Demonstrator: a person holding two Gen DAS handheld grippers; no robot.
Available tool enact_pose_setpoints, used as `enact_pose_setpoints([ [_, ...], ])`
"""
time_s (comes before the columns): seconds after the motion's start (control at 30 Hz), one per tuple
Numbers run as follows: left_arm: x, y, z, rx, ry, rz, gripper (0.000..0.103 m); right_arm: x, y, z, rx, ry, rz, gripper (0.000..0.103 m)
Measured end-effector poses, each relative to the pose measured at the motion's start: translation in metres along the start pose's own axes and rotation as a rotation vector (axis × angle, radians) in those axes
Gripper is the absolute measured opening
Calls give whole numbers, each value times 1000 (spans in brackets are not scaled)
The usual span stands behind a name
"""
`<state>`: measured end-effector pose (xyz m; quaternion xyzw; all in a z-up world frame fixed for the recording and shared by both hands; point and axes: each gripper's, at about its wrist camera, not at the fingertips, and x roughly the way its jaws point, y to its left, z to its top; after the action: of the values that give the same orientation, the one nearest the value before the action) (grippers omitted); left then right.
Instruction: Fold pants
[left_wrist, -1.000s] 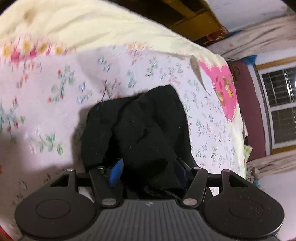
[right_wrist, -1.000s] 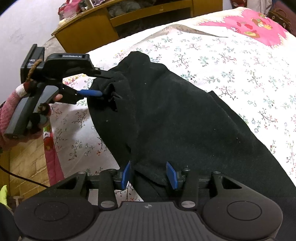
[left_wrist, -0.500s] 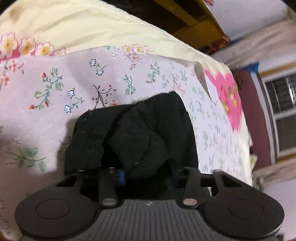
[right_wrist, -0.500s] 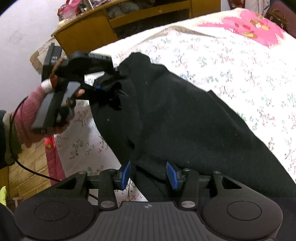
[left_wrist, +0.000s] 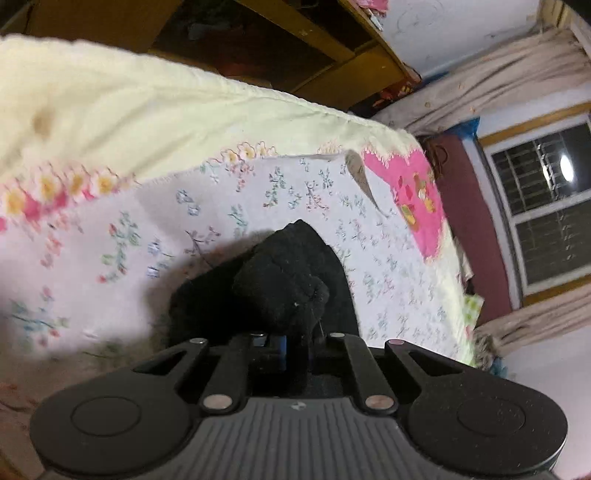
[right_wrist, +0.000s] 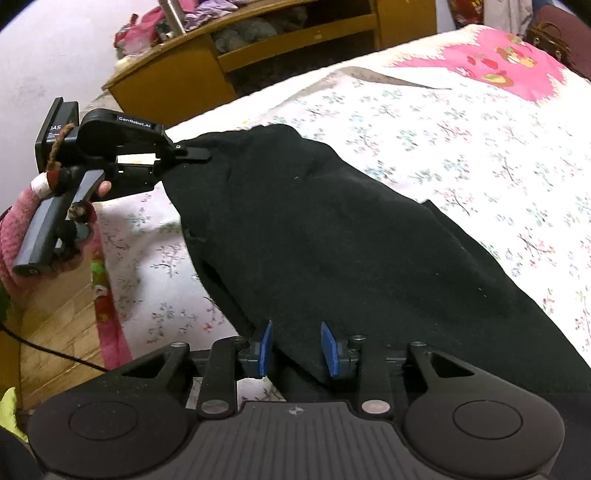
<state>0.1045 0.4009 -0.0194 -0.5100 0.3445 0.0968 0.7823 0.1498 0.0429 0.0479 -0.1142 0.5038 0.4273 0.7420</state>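
Black pants (right_wrist: 332, 229) lie across the floral bedsheet (right_wrist: 461, 122). My left gripper (left_wrist: 295, 343) is shut on a bunched end of the pants (left_wrist: 284, 280) and holds it just above the sheet. In the right wrist view it (right_wrist: 195, 153) shows at the far left, pinching the pants' far corner. My right gripper (right_wrist: 297, 349) is open, its blue pads on either side of the near edge of the pants, not closed on it.
A wooden shelf unit (right_wrist: 280, 48) with clutter stands beyond the bed. A pink patterned patch (right_wrist: 495, 62) lies at the far right of the sheet. The bed's left edge drops to a wooden floor (right_wrist: 55, 332). A window (left_wrist: 546, 221) and curtains are at the right.
My left gripper has shut on the pants' corner and pulled it up and left, stretching the cloth flatter. My right gripper has stayed open at the near edge.
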Motion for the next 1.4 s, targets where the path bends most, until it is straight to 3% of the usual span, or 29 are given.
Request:
enact_pose_setpoints([
  [0.17,26,22,-4,67,89,179,27,4,-1,-3,20,24,1,24],
  [0.27,26,27,-7,43,98,172,29,-1,-6,-4,35,23,-30,24],
  [0.43,5,23,-4,115,122,201,31,-19,-40,1,109,-21,-114,26],
  [0.63,-25,5,-11,274,105,290,30,-22,-97,43,193,-141,-136,26],
  [0.7,-32,-14,-15,339,77,248,30,-11,-115,57,221,-148,-124,26],
  [0.83,-8,-60,-20,470,84,119,30,26,-137,81,233,-92,-72,26],
  [0.97,-1,-84,-15,521,55,59,32,56,-139,91,223,-15,-19,26],
  [1.03,10,-88,-13,557,61,70,35,62,-140,92,207,20,7,26],
  [1.17,56,-82,-15,515,151,33,36,81,-140,94,202,105,51,23],
  [1.23,73,-78,-22,519,178,58,36,84,-142,98,217,139,91,7],
  [1.37,95,-65,-34,509,243,86,36,82,-144,104,192,170,105,8],
  [1.4,95,-63,-35,507,249,82,36,81,-148,107,194,159,106,14],
])
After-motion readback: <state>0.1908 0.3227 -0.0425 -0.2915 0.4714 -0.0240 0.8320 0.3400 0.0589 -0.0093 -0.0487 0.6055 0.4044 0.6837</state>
